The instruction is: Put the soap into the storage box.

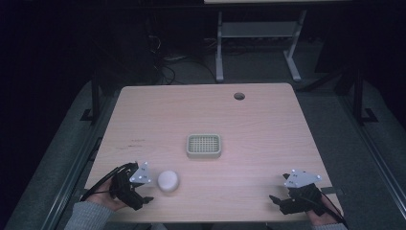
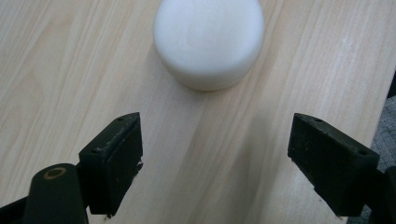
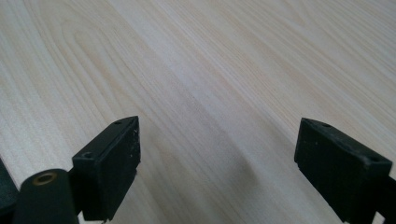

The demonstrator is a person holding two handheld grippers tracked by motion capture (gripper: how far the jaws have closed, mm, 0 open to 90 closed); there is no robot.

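Observation:
A round white puck-shaped object point(image 1: 168, 181) lies on the light wooden table point(image 1: 206, 115) near its front left. My left gripper point(image 1: 146, 194) sits just left of it, open; in the left gripper view the white object point(image 2: 208, 42) lies ahead of the empty gap between the jaws point(image 2: 215, 158). A small pale rectangular basket with a grid bottom point(image 1: 204, 145) stands at the table's middle. My right gripper point(image 1: 274, 200) rests at the front right, open, with bare wood between its jaws point(image 3: 217, 163).
A round cable hole point(image 1: 239, 96) is in the table's far right part. Behind the table stands a white desk frame point(image 1: 258, 43) with cables on the dark floor. The table's front edge runs close under both hands.

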